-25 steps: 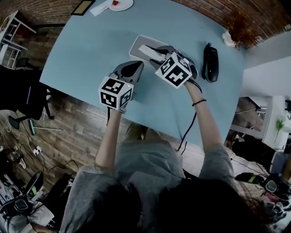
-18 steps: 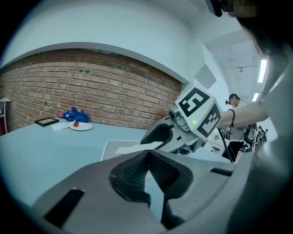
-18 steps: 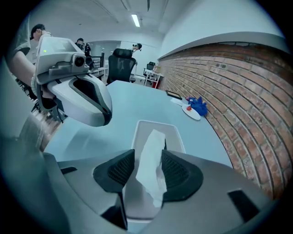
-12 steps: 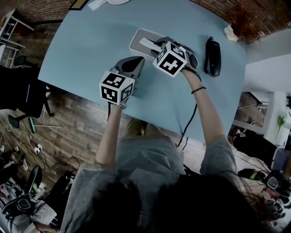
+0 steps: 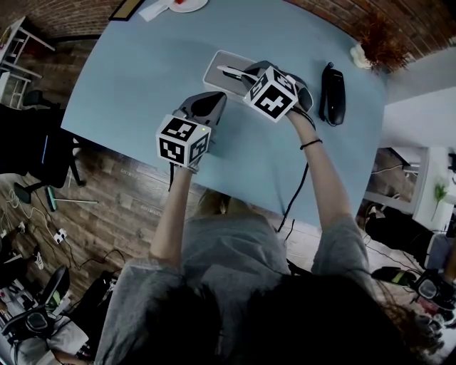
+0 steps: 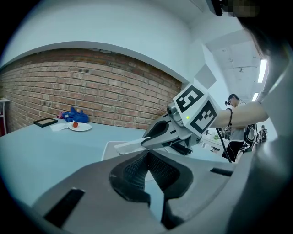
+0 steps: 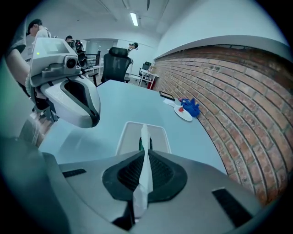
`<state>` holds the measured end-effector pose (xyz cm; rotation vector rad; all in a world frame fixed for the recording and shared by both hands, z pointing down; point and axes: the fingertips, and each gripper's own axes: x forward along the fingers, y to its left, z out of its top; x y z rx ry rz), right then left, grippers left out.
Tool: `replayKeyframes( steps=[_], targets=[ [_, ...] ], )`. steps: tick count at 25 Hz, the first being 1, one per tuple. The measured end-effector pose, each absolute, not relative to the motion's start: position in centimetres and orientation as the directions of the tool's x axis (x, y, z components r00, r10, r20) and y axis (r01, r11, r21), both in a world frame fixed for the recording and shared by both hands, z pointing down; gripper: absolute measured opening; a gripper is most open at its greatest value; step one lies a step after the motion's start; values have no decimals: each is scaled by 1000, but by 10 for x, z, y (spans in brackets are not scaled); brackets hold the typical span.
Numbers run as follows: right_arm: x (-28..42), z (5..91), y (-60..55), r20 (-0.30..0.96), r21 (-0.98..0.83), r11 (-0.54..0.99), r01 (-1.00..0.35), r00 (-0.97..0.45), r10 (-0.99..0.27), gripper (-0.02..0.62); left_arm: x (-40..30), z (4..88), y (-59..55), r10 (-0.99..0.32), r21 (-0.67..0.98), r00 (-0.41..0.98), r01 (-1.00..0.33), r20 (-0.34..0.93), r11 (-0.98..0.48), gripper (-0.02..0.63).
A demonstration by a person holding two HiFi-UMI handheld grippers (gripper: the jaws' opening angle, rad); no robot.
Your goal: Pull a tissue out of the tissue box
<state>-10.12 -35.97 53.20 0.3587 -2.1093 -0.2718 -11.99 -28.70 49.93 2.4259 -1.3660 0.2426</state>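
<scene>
A flat pale tissue box [image 5: 222,70] lies on the light-blue table [image 5: 142,64]. My right gripper [image 5: 241,72] hovers over the box's near end, tilted down. It is shut on the white tissue [image 7: 145,137], which runs up from the box's slot [image 7: 143,145] and on between the pads [image 7: 158,171]. In the left gripper view the tissue's tip [image 6: 124,147] pokes out of the right gripper [image 6: 141,144]. My left gripper [image 5: 207,108] rests just in front of the box, shut and holding nothing, its tips [image 6: 147,153] together.
A black handset [image 5: 333,93] lies right of the box, with a dried plant [image 5: 376,43] behind it. A white plate [image 5: 187,4] and a dark frame [image 5: 128,8] sit at the table's far edge. A cable [image 5: 296,203] hangs off the near edge.
The right gripper's jaws have closed together on the tissue above the box. The left gripper has stayed where it was.
</scene>
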Motion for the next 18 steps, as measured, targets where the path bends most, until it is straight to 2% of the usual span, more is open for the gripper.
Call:
replayKeyframes(
  steps=[18],
  targets=[
    [-107,492,-363,707,294,929,-225,-602,-370,2,-116,479,-294,-805,193,524,-852,280,-487,3]
  ],
)
